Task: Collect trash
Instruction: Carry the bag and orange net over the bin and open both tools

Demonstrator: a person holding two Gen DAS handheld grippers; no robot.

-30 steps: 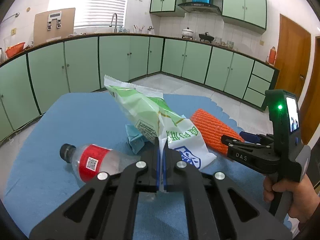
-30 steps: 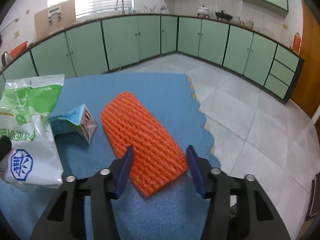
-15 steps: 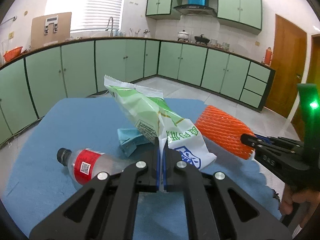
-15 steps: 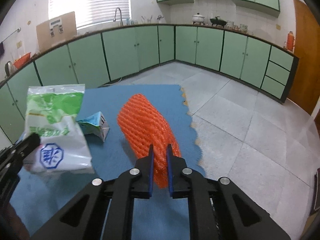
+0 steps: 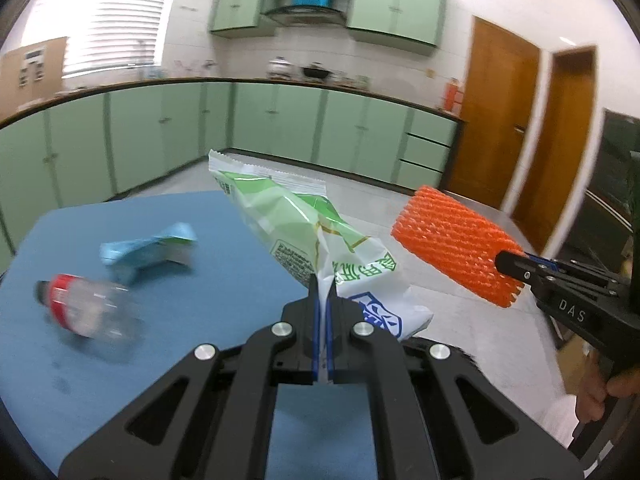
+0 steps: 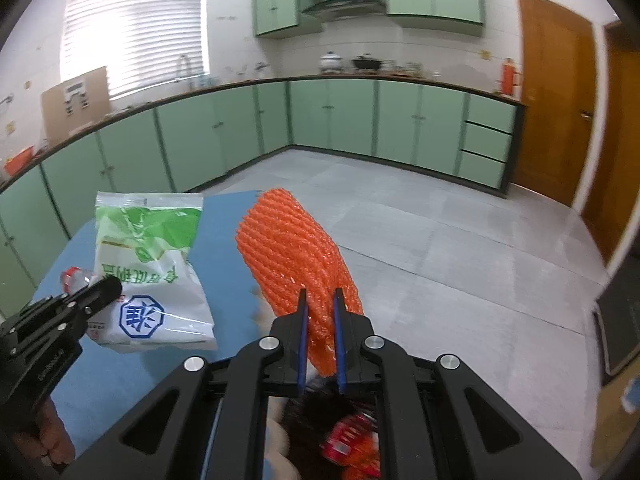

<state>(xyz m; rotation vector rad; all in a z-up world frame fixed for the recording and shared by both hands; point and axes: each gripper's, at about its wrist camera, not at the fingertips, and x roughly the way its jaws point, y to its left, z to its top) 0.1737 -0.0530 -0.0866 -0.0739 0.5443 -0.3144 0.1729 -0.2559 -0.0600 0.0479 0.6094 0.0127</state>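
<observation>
**Both pieces of trash lifted off the table**

Lifted since a second ago, the orange foam net (image 6: 296, 248) now hangs in the air off the table's edge, where earlier it lay flat on the blue table (image 5: 132, 364) between open jaws.

Nearest in the right view, the right gripper (image 6: 320, 320) has its jaws clamped on the net's lower end, which bulges between them; the net rises toward 12 o'clock. At 9 o'clock the left gripper (image 6: 108, 288) pinches the white-and-green bag (image 6: 148, 272).

In the left view the left gripper (image 5: 322, 312) has its jaws pressed together on a thin fold of the bag, which fans up toward 12 o'clock. The net sits at 3 o'clock.

Both grips look shallow, so carrying slowly and level would probably keep the bag from sliding out.

Only the left view shows what remains on the table: a plastic bottle (image 5: 84, 308) at 9 o'clock and a blue carton (image 5: 148, 250) beyond it, both blurred. Only the right view shows something dark with red wrappers (image 6: 348, 440) below the gripper, possibly a bin; I cannot tell.
</observation>
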